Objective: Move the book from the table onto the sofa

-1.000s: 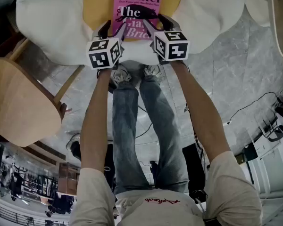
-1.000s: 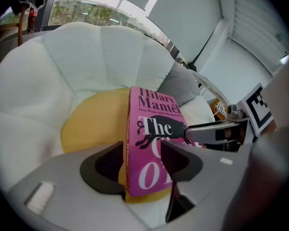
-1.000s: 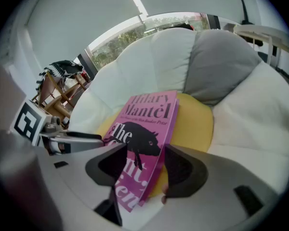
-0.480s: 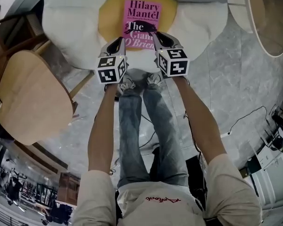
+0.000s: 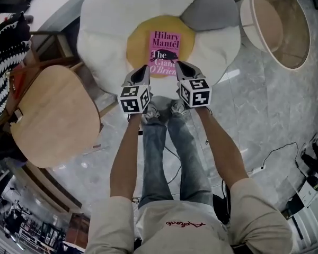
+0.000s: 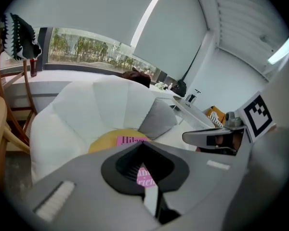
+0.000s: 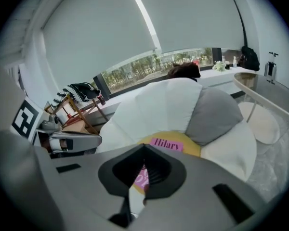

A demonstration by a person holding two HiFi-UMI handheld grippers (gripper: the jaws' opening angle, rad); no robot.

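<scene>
The pink book (image 5: 165, 53) lies flat on the yellow centre of the white flower-shaped sofa (image 5: 106, 30). Both grippers hang side by side above the sofa's near edge, short of the book and clear of it. My left gripper (image 5: 143, 70) is shut with nothing in it, and so is my right gripper (image 5: 181, 67). In the left gripper view the book (image 6: 130, 140) peeks out beyond the closed tips of my left gripper (image 6: 142, 144). The right gripper view shows the book (image 7: 167, 145) just past my right gripper (image 7: 144, 146).
A round-seated wooden chair (image 5: 47, 115) stands left of the sofa. A round pale table (image 5: 278, 25) is at the upper right. One sofa petal is grey (image 5: 214, 9). The person's legs and shoes (image 5: 161, 110) are at the sofa's front, and cables (image 5: 275, 152) cross the marble floor.
Both grippers had open jaws at the book's near edge; they have shut and risen away from it. The book stays on the yellow centre.
</scene>
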